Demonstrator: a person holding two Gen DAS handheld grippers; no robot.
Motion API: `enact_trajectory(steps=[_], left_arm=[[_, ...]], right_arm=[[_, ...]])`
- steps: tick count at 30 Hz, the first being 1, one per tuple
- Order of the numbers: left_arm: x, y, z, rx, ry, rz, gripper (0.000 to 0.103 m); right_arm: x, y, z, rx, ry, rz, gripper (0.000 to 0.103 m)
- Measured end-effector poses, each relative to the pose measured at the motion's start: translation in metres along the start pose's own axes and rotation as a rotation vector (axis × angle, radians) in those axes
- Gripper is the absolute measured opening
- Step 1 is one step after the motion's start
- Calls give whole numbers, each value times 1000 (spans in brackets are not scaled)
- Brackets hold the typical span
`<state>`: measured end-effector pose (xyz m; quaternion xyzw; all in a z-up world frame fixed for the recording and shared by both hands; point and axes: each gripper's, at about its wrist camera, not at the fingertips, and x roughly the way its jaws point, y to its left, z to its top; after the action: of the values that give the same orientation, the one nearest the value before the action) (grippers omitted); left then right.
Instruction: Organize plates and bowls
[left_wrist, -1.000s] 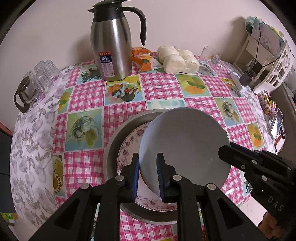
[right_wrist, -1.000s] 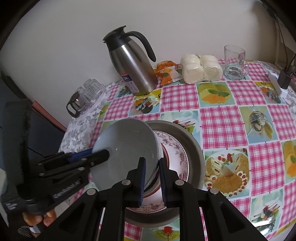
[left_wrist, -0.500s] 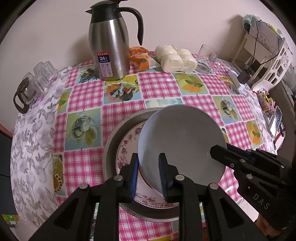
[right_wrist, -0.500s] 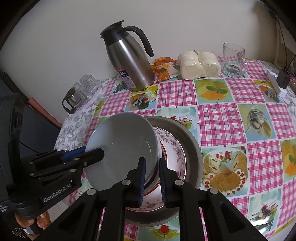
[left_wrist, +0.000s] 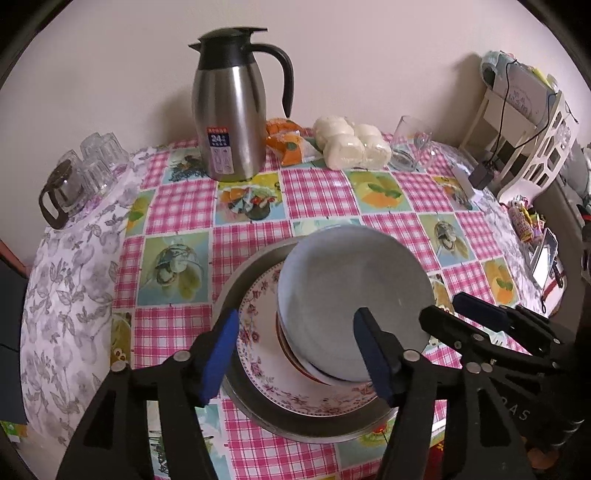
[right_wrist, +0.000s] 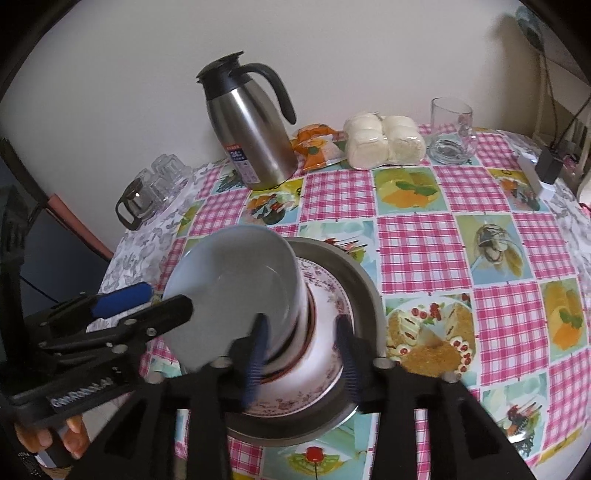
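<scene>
Bowl (left_wrist: 351, 295) rim sits between both grippers' opening jaws

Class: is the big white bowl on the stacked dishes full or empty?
Empty: the white bowl shows only bare, smooth inside; nothing lies in it.

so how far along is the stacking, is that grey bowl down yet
Done: the grey bowl sits on the stack, over a red-rimmed bowl, a floral plate and a metal pan. In hand: nothing; the left gripper and right gripper are opening, their pads off the bowl's rim. Left: draw both grippers back. No other loose plates or bowls show on the checked tablecloth.
</scene>
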<state>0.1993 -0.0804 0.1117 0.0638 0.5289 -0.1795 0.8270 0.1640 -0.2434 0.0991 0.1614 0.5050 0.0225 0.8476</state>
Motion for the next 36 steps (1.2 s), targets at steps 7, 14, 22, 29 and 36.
enact_trajectory(steps=[7, 14, 22, 29, 36], left_arm=[[-3, 4, -4, -18, -15, 5, 79], [-5, 11, -10, -47, -25, -6, 89], [-8, 25, -18, -110, -49, 9, 94], [-12, 35, -27, -141, -79, 35, 100], [-19, 36, -38, -156, -118, 46, 101]], right_arm=[[-8, -4, -3, -5, -25, -21, 66], [-14, -5, -6, -6, -43, -18, 75], [-18, -1, -13, -31, -62, -27, 89], [-16, -3, -20, -18, -62, -32, 103], [-19, 3, -31, -40, -62, -46, 103]])
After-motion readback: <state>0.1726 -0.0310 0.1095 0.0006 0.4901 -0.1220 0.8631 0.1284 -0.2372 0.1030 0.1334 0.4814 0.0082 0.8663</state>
